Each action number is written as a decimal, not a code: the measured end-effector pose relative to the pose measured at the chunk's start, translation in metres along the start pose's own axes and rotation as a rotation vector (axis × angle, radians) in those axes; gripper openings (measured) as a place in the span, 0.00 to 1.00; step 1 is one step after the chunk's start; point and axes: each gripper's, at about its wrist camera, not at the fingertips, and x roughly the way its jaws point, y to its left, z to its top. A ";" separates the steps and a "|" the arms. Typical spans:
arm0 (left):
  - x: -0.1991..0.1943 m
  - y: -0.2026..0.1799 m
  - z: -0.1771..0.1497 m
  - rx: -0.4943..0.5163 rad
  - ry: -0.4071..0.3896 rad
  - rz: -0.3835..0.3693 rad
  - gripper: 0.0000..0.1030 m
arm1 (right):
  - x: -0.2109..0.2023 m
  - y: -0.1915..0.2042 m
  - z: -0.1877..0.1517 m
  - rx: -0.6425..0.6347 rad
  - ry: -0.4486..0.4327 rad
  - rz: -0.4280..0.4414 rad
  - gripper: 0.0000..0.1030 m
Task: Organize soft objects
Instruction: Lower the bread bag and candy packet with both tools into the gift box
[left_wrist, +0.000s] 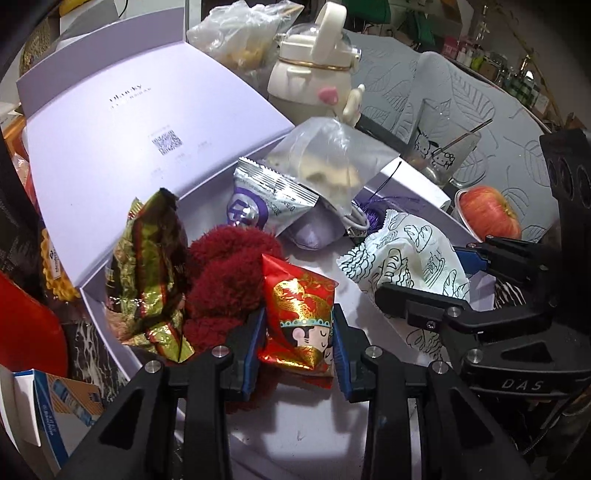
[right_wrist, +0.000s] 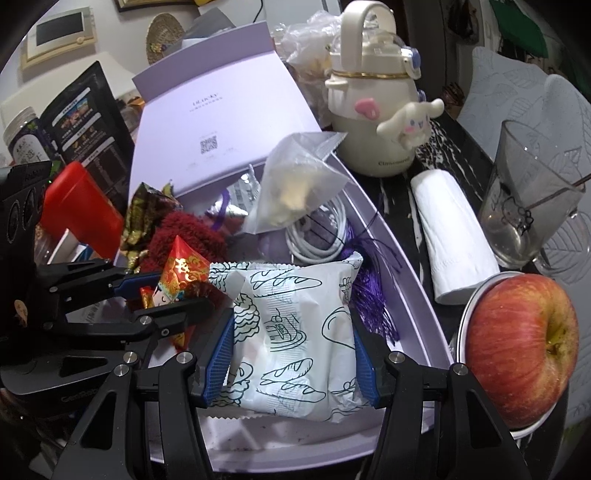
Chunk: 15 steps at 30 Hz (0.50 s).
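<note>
One tissue roll (right_wrist: 456, 236) – right wrist view only, beside apple (right_wrist: 521, 349)

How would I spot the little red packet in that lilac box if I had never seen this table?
Find the open lilac box with its lid tipped back. Near its front, beside a fuzzy dark red plush, the left gripper has its jaws shut on the red packet. It alone is shiny red foil with gold swirls and a cartoon face; the neighbouring bread wrapper is white with line drawings.
</note>
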 end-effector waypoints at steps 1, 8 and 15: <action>0.002 0.000 -0.001 -0.001 0.005 0.001 0.32 | 0.001 0.000 0.000 0.003 0.005 -0.004 0.55; 0.016 -0.005 0.002 -0.005 0.022 0.025 0.32 | 0.006 0.002 0.001 -0.001 0.016 -0.003 0.55; 0.016 -0.003 0.003 -0.026 0.035 0.011 0.34 | 0.004 -0.002 0.004 0.028 0.026 0.018 0.59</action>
